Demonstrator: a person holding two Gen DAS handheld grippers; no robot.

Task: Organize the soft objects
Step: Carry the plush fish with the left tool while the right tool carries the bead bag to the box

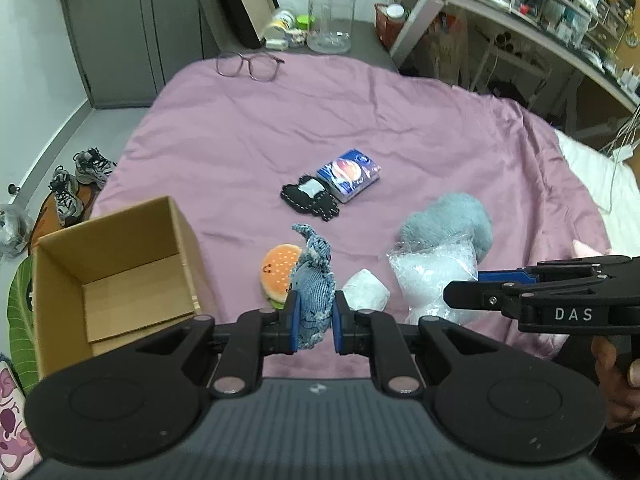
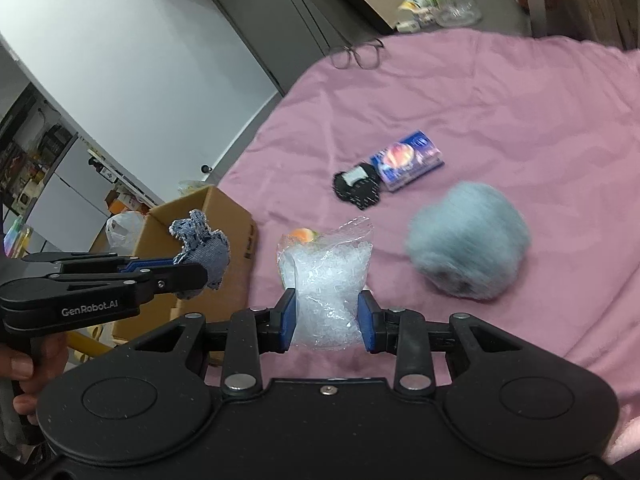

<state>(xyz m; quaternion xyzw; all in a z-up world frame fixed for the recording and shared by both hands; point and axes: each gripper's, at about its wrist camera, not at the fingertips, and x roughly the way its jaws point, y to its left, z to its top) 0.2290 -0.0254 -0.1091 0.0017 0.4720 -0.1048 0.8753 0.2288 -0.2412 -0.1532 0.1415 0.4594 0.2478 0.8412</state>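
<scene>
- While both grippers are raised above the bed, the left gripper has its fingers clamped on a denim soft toy, whose frayed top stands up above the blue pads.
- The right gripper has its fingers closed on a clear bag of white filling; the bag bulges between the pads and its crinkled top rises above them.
- In the right wrist view the left gripper appears at the left edge, held by a hand, with the denim toy in front of the cardboard box.
- In the left wrist view the right gripper enters from the right, side-on, with a hand on its grip.
- The cardboard box stands open at the left of the bed, its inside bare as far as can be seen.
- A burger-shaped plush lies on the purple cover just left of the denim toy; a white soft pad lies just right of it.
- A fluffy blue-grey plush rests behind the clear bag.
- Farther back, a black pouch lies touching a blue tissue pack.
- A pair of glasses lies at the far edge of the bed.
- A large clear jug stands beyond the bed.
</scene>
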